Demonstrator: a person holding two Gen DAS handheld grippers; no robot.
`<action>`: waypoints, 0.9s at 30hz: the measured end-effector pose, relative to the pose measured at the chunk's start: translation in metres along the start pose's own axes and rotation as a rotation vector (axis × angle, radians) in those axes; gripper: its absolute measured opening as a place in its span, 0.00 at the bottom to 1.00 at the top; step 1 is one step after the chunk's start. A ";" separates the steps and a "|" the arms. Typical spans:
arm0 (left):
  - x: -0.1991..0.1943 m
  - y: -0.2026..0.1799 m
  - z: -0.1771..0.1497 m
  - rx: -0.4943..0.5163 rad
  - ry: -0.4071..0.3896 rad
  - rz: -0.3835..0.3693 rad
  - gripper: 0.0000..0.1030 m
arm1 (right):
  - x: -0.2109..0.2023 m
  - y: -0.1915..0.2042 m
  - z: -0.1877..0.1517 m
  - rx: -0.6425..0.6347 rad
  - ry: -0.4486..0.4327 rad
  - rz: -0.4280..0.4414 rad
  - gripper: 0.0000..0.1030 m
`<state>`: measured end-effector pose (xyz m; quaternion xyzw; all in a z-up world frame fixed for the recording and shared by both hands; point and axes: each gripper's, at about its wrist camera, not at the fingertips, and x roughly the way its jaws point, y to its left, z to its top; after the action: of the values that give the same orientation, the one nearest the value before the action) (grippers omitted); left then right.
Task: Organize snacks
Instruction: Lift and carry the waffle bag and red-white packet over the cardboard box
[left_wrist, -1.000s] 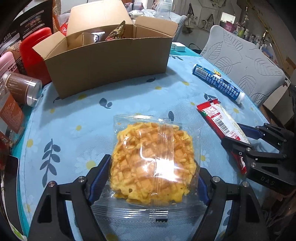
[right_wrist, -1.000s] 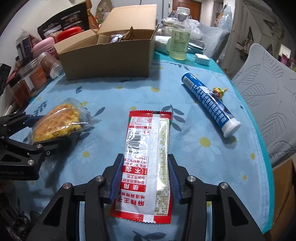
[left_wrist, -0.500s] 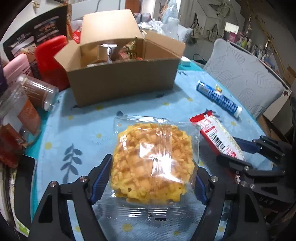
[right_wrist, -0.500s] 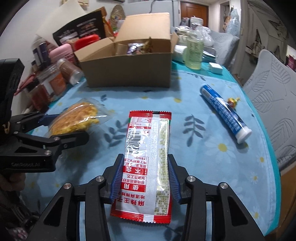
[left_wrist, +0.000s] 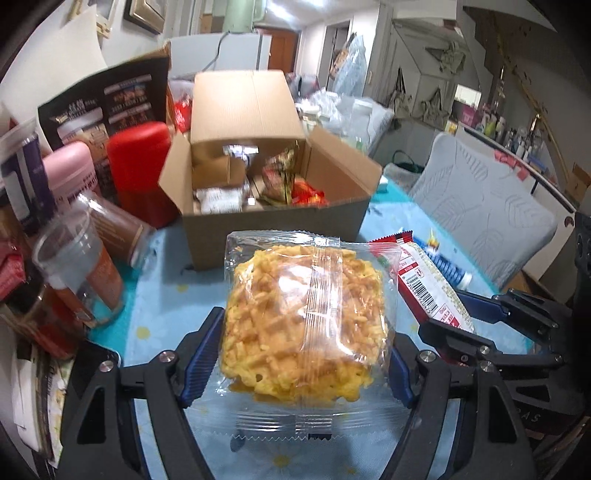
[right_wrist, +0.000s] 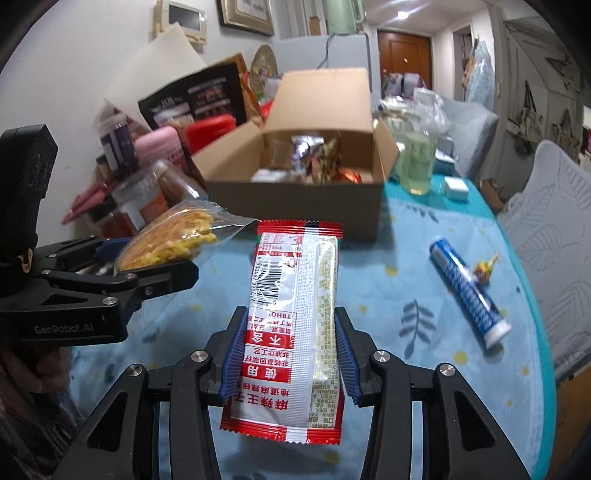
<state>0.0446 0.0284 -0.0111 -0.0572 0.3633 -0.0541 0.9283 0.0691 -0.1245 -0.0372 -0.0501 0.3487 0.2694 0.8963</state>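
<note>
- The waffle pack (left_wrist: 306, 325) is clamped between the left gripper (left_wrist: 295, 354) jaws, above the counter (right_wrist: 424, 280).
- The red sachet (right_wrist: 291, 328) is pinched by the right gripper (right_wrist: 288, 354) jaws, short of the box (right_wrist: 295, 199).

Left wrist view sits close behind the left gripper (left_wrist: 299, 354), looking forward and slightly down along its fingers over the table (left_wrist: 155, 295) toward the open cardboard box (left_wrist: 273, 218). Right wrist view does the same from the right gripper (right_wrist: 290, 358), a bit further right, facing the same box (right_wrist: 295, 203). Both views share the box, the jars (left_wrist: 77, 266) at left, the blue tube (right_wrist: 469, 291) and the blue tablecloth. Each camera sees the other gripper: the right one low right in the left view, the left one mid-left in the right view.
</note>
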 end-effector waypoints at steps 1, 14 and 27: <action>-0.002 0.000 0.002 -0.001 -0.009 -0.002 0.75 | -0.002 0.002 0.004 -0.007 -0.012 0.001 0.43; -0.034 0.007 0.069 -0.019 -0.170 -0.017 0.75 | -0.032 0.014 0.068 -0.090 -0.178 -0.003 0.43; -0.039 0.015 0.152 0.006 -0.311 0.013 0.75 | -0.041 0.006 0.145 -0.134 -0.311 -0.007 0.43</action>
<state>0.1199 0.0587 0.1237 -0.0595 0.2155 -0.0395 0.9739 0.1279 -0.0978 0.0986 -0.0684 0.1871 0.2935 0.9350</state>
